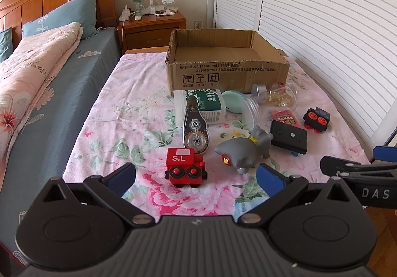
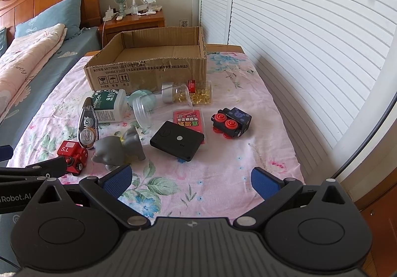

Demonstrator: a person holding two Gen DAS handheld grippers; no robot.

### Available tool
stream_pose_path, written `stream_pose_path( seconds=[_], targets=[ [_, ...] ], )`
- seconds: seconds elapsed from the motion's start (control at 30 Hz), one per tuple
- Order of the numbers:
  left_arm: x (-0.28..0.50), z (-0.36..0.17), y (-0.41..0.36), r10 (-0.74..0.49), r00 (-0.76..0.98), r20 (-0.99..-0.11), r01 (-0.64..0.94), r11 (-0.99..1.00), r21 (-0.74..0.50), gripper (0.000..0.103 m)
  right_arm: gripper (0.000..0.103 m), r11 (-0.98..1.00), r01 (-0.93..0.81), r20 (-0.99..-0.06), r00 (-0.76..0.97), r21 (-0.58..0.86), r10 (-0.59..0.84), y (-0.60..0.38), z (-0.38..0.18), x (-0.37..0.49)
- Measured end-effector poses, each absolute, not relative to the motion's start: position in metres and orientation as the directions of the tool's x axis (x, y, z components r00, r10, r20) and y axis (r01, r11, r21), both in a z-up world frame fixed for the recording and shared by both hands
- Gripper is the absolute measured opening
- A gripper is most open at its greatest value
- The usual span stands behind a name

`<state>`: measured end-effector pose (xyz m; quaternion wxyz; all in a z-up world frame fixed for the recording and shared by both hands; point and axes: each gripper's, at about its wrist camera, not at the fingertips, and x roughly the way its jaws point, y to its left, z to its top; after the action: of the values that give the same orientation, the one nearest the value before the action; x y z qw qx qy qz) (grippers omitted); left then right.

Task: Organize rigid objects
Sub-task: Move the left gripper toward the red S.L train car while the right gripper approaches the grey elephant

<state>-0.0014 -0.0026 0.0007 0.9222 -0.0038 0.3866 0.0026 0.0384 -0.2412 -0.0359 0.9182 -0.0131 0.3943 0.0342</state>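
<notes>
A: On the floral cloth (image 1: 139,93), what lies before the box (image 1: 227,63)?
B: A red train (image 1: 186,167), tape roller (image 1: 194,128), grey elephant (image 1: 242,152), black case (image 2: 177,140), dark train (image 2: 232,121), a tipped jar (image 2: 188,94) of yellow capsules.
A: The grippers?
B: Left gripper (image 1: 196,175) and right gripper (image 2: 191,181) both tilt downward, jaws spread wide, holding nothing.
A: The box?
B: Open-topped, nothing seen inside.

The left tool (image 1: 196,177) hangs wide open just before a red toy train (image 1: 186,167); behind stands an empty cardboard box (image 1: 228,73).
</notes>
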Motion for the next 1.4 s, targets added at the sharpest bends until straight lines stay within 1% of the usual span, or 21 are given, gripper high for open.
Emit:
stream_pose_path(
  seconds=[0.97, 1.23, 1.4],
  targets=[
    [0.003, 0.003, 0.0, -0.014, 0.709, -0.705, 0.023, 1.0, 0.002, 0.102, 0.103, 0.996, -0.087, -0.707, 0.705, -0.009, 0.055, -0.241, -0.033, 0.04],
    [0.008, -0.003, 0.007, -0.058, 0.707, -0.705, 0.082, 0.997, 0.0, 0.102, 0.103, 0.985, -0.167, -0.678, 0.728, -0.038, 0.097, -0.237, -0.034, 0.041],
    [0.013, -0.009, 0.016, -0.055, 0.709, -0.703, 0.098, 0.995, 0.021, 0.102, 0.103, 0.976, -0.208, -0.663, 0.741, -0.071, 0.109, -0.236, -0.038, 0.044]
  ],
)
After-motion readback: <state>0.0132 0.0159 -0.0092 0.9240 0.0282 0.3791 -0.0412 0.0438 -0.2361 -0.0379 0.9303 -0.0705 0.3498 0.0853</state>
